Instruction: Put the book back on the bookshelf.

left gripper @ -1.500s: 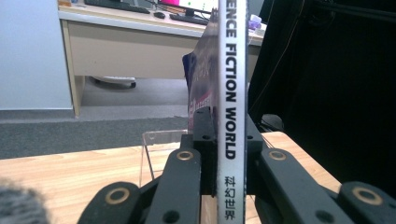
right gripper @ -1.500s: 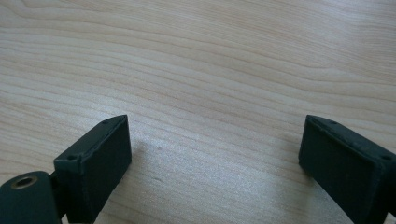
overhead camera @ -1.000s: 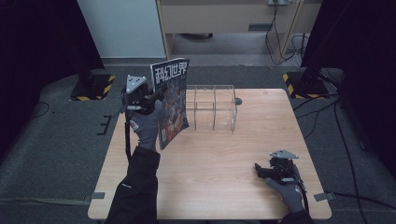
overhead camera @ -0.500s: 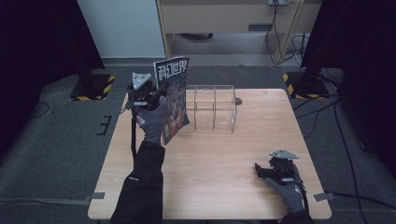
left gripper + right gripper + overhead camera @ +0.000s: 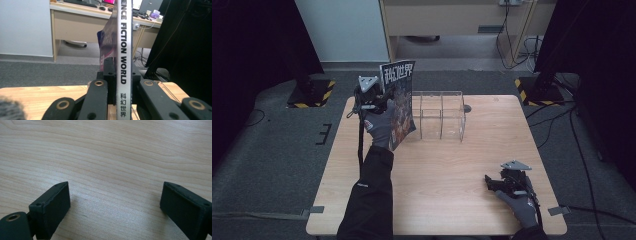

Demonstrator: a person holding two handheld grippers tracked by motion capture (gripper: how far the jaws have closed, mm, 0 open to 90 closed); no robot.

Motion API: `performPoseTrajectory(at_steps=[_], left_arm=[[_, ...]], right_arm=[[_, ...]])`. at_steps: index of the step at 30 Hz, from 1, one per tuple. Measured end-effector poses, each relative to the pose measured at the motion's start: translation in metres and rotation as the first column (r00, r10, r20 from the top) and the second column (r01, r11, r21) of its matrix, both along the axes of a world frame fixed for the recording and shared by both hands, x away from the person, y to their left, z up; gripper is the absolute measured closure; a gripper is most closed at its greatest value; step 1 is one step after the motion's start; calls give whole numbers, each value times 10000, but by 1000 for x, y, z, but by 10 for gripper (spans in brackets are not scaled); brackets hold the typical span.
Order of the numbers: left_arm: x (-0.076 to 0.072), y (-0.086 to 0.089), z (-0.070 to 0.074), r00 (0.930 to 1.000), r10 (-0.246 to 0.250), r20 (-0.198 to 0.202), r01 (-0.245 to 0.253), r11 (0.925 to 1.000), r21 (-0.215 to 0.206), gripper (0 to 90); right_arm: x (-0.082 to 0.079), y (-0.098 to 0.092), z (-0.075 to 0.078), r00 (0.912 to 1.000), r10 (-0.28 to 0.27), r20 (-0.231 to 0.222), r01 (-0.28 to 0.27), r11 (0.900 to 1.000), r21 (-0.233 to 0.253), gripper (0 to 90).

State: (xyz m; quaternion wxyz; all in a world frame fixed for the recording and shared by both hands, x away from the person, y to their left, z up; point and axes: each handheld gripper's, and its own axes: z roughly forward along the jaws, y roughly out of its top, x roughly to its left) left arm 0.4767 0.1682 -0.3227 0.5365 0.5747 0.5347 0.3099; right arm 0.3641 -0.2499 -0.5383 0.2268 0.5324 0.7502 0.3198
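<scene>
The left gripper (image 5: 379, 100) clamps a magazine (image 5: 399, 102) left of the clear rack (image 5: 439, 116), spine reading "FICTION WORLD", its cover perhaps purple; the right gripper (image 5: 115, 202) gapes empty.

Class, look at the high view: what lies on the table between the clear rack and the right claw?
Nothing: in the high view, bare wooden table runs from the clear rack to the right claw.

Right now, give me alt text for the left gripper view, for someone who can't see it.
The left claw is shut on a magazine held upright, its white spine facing the camera and reading "Science Fiction World" with Chinese characters below. Behind it lie a strip of wooden table, grey carpet and a desk against the far wall.
</scene>
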Motion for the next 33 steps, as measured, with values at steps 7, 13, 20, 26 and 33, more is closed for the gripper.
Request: performPoseTrajectory(at_steps=[7, 13, 20, 26, 33], left_arm=[[9, -6, -7, 9999, 151, -52, -150, 9998, 110, 822], [16, -11, -18, 9995, 250, -202, -249, 9997, 47, 822], [20, -16, -31, 9989, 418, -210, -414, 9989, 205, 822], [19, -12, -40, 9988, 454, -199, -456, 9989, -62, 822], [15, -15, -44, 9994, 339, -7, -339, 9992, -200, 821]], right_arm=[[0, 0, 0, 10000, -8, -6, 8, 10000, 2, 93], [0, 0, 0, 10000, -14, -9, 14, 10000, 2, 93], [0, 0, 0, 10000, -28, -9, 28, 10000, 4, 93], [0, 0, 0, 10000, -8, -14, 8, 10000, -12, 93], [0, 0, 0, 10000, -30, -15, 30, 10000, -13, 93]])
